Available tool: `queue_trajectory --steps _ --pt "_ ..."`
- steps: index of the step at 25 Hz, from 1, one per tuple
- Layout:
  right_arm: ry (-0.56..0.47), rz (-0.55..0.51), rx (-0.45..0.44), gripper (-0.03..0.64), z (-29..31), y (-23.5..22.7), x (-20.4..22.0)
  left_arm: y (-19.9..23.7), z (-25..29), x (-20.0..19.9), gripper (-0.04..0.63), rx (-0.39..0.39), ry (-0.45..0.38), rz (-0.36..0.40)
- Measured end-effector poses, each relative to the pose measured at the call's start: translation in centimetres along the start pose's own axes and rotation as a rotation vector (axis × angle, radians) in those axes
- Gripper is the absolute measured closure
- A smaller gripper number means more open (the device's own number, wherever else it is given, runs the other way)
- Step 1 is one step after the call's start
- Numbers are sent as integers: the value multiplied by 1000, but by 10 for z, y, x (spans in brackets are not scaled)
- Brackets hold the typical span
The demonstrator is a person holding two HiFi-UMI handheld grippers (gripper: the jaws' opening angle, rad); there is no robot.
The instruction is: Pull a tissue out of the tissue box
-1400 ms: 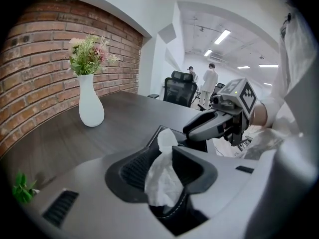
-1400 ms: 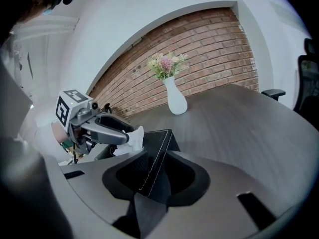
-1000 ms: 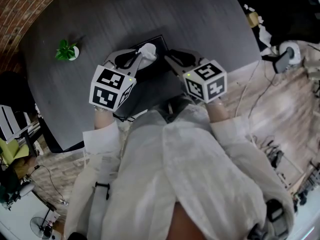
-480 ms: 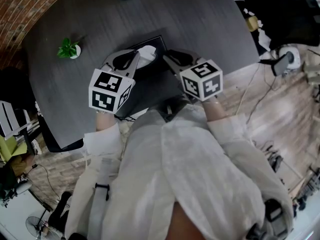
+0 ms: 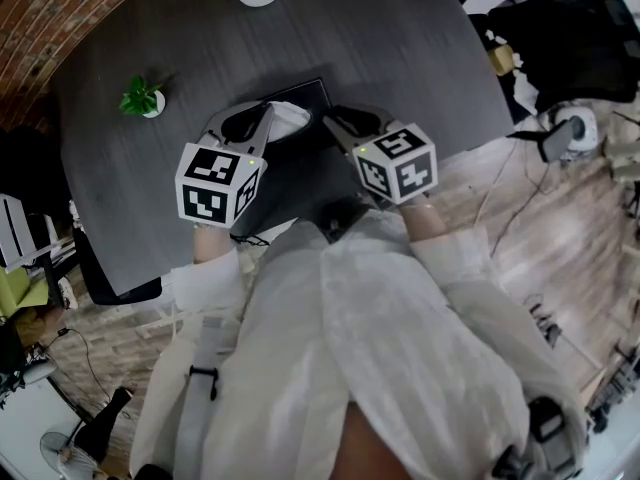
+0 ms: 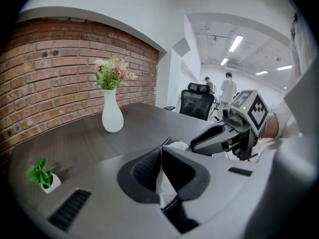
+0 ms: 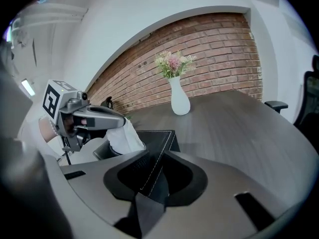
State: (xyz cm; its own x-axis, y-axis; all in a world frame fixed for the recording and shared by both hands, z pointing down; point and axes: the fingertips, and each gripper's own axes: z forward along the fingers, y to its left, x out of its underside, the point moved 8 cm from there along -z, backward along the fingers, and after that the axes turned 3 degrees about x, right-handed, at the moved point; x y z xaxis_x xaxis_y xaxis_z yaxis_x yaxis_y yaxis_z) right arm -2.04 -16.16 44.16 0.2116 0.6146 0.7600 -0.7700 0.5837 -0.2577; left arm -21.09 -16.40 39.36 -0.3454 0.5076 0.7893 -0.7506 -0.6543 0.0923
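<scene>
White tissue (image 6: 165, 185) is clamped between the closed jaws of the left gripper (image 6: 162, 149). The right gripper (image 6: 199, 142) is seen just beyond, at right. A white vase (image 6: 112, 114) and a small potted plant (image 6: 42, 175) are set on the dark table (image 6: 149, 121).

From my console I count one tissue box (image 7: 158, 136), one tissue (image 7: 124, 136) showing, two grippers (left gripper (image 5: 266, 116), right gripper (image 5: 333, 123)), one vase (image 6: 112, 114), one potted plant (image 5: 142, 99), one table (image 5: 400, 48), and two people (image 6: 228, 87) far off.

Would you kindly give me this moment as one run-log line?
left claw: shut on tissue | right claw: shut on box corner | tissue: sticking up from box, not yet out
</scene>
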Motion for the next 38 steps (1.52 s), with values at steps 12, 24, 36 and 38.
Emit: queue_trajectory --steps 12,24,36,38 --pt "31 -48 -26 534 1 -1 -2 2 -10 -3 586 -39 -11 6" --pt "34 -63 -38 534 1 -2 -2 1 -15 -8 586 -77 -43 2" --pt "35 -61 -34 534 1 -2 -3 1 -21 -9 586 -73 -65 -24" --pt "33 -57 -33 534 2 -2 -2 2 -23 -9 586 -75 -68 -26"
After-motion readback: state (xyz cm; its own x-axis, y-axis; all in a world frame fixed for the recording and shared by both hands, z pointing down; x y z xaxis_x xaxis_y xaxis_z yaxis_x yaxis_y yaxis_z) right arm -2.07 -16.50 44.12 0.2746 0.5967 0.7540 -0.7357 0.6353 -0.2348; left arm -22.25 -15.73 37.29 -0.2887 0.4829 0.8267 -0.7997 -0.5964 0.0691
